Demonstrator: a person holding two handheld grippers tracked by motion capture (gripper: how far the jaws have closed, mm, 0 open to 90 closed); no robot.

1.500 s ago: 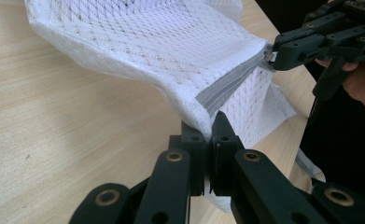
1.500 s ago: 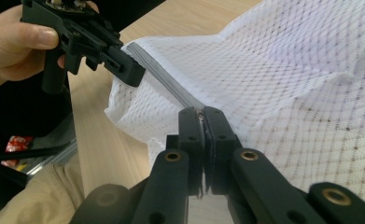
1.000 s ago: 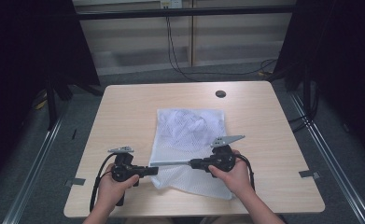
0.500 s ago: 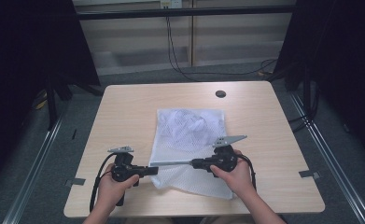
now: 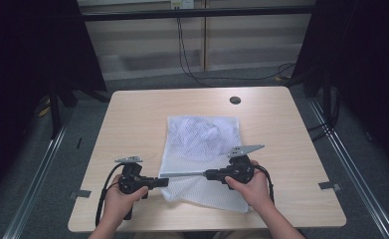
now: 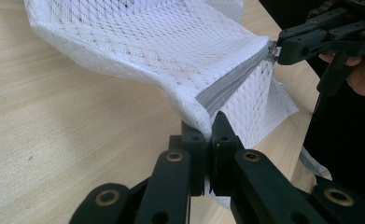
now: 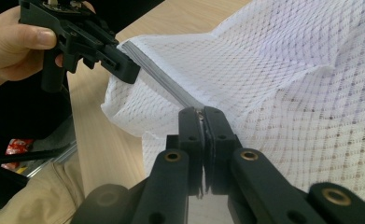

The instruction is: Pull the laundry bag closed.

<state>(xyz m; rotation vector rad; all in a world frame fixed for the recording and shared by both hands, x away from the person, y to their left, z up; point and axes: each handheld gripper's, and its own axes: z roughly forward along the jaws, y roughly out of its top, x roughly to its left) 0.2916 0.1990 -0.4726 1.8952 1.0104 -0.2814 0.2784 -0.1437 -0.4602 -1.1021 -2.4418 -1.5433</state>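
A white mesh bag (image 5: 202,139) lies in the middle of the wooden table (image 5: 132,124), its near edge lifted off the surface. A grey zipper (image 5: 182,174) runs taut between the two grippers. My left gripper (image 5: 164,181) is shut on the bag's corner at the zipper's end (image 6: 210,126). My right gripper (image 5: 207,174) is shut on the zipper pull (image 7: 202,114). In the left gripper view the zipper (image 6: 231,84) leads up to the right gripper (image 6: 283,49). In the right gripper view the zipper (image 7: 161,77) leads to the left gripper (image 7: 124,65). Mesh (image 7: 287,70) spreads away to the right.
A small black round disc (image 5: 235,99) sits near the table's far edge. Cables (image 5: 192,59) trail on the floor behind the table. Metal rails (image 5: 38,184) run along both sides. Bare wood lies left and right of the bag.
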